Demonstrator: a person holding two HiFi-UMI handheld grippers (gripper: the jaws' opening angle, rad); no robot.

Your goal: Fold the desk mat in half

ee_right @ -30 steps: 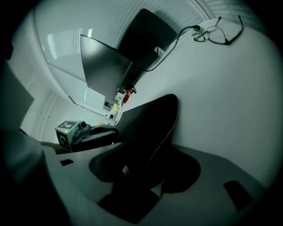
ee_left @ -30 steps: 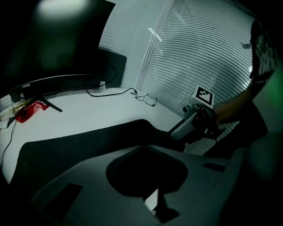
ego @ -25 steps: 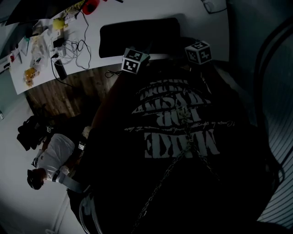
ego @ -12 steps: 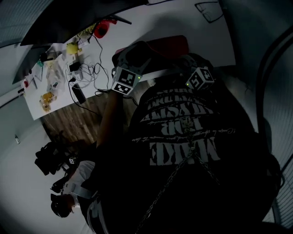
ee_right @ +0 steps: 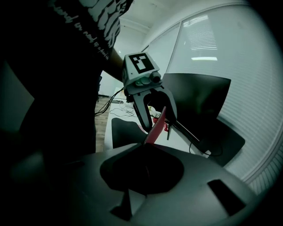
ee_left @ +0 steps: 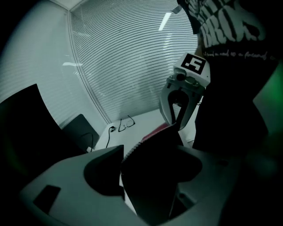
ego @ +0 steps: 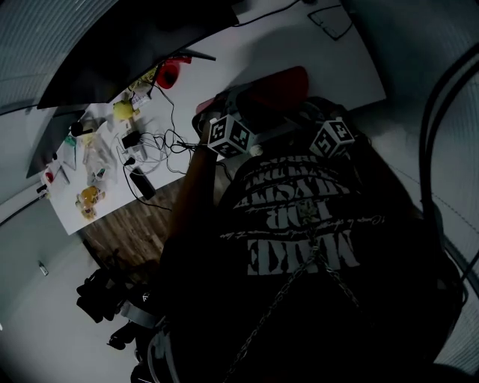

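Note:
The desk mat [ego: 281, 81], black on top and red underneath, has its near edge lifted off the white desk [ego: 299, 37] and turned up. My left gripper [ego: 243, 112] straddles that edge. Its jaws are opening, and the dark mat [ee_left: 150, 167] stands between them without being pinched. From the right gripper view the left gripper [ee_right: 157, 123] has its fingers spread either side of the red face [ee_right: 155, 126]. My right gripper [ego: 314, 120] is shut on the mat's edge, which comes out of its jaws [ee_right: 143, 170]. It appears as the right gripper [ee_left: 174, 126] in the left gripper view.
A dark monitor [ego: 112, 52] stands at the back left of the desk. Tangled cables [ego: 150, 146], a red object [ego: 168, 73] and small clutter lie on the desk's left part. Glasses [ego: 329, 15] lie at the far right. Wooden floor [ego: 127, 224] lies beyond the left edge.
The mat lay flat and black a second ago. Its near edge is now raised and turned over, showing red. Both grippers have moved up and away from the body with it.

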